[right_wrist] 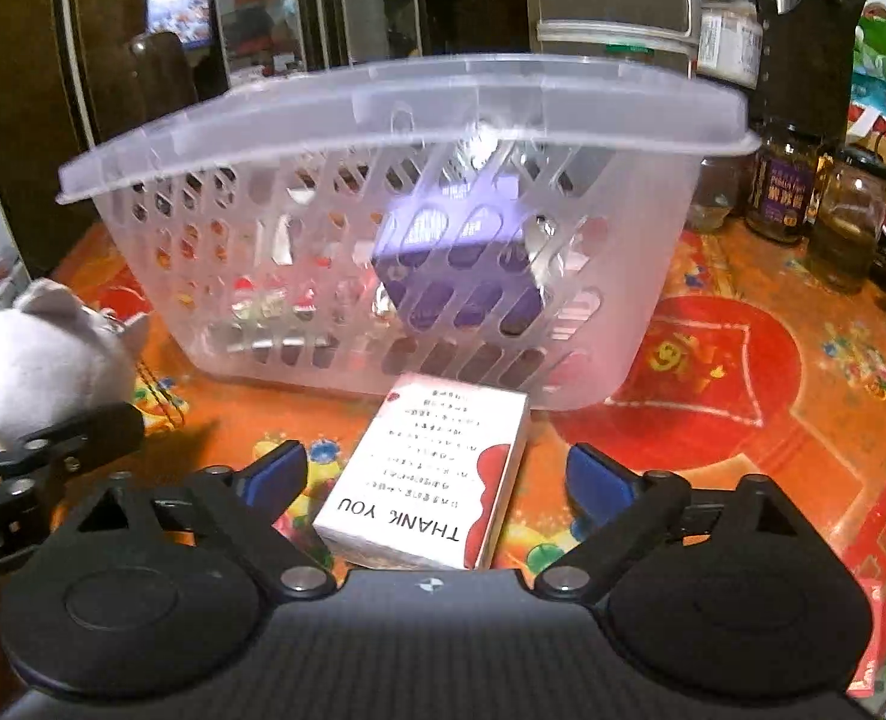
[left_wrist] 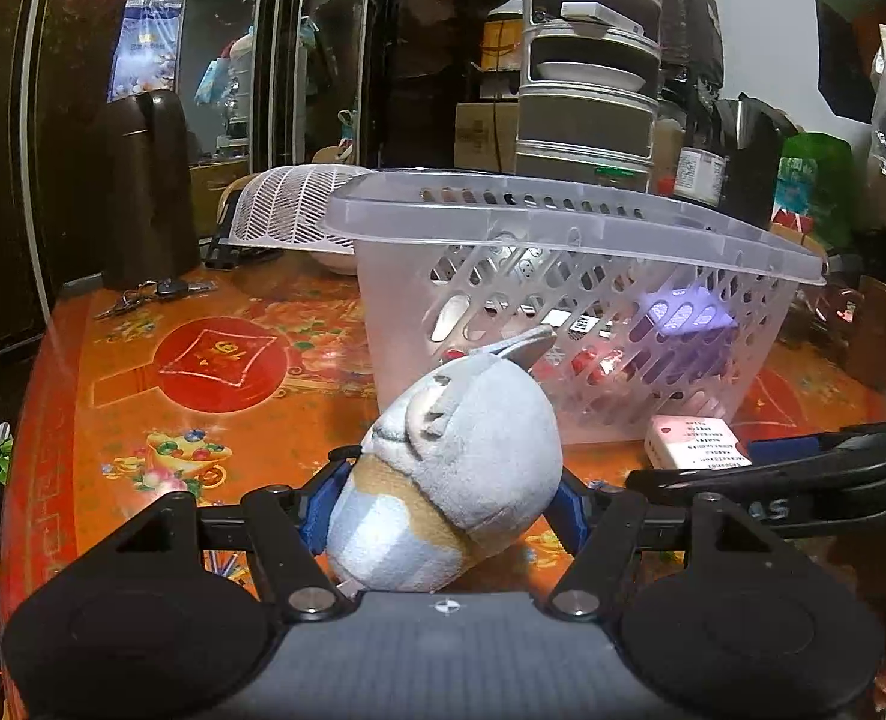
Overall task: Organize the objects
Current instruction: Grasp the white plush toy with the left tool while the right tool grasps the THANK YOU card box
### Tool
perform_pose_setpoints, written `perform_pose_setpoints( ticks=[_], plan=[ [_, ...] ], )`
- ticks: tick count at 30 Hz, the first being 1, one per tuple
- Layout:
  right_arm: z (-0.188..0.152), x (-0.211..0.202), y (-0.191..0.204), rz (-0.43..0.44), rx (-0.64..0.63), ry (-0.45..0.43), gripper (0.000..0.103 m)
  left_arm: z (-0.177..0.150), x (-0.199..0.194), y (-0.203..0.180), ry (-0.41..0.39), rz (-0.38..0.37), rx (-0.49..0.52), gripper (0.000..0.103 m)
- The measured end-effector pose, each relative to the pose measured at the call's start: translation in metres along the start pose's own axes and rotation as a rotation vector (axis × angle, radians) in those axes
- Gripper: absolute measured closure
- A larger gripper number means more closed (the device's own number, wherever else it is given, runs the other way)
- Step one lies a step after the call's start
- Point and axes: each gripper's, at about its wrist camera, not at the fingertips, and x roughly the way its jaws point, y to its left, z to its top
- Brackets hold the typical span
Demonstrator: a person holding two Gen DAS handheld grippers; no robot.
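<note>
My left gripper is shut on a grey and tan plush toy, held in front of the clear plastic basket. The toy also shows at the left edge of the right wrist view. My right gripper is open around a white and red "THANK YOU" box that lies on the table; its blue pads stand apart from the box sides. The box also shows in the left wrist view. The basket holds a purple box and small red and white items.
The table has an orange and red patterned cloth. Keys, a dark jug and a white mesh cover lie at the back left. Jars stand right of the basket. A stacked rack stands behind.
</note>
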Motion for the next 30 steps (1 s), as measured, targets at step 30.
perform_pose_setpoints(
  ticks=[30],
  plan=[
    [-0.014, -0.024, 0.004, 0.056, -0.035, -0.06, 0.044, -0.002, 0.002, 0.0, -0.001, 0.002, 0.008, 0.033]
  ],
)
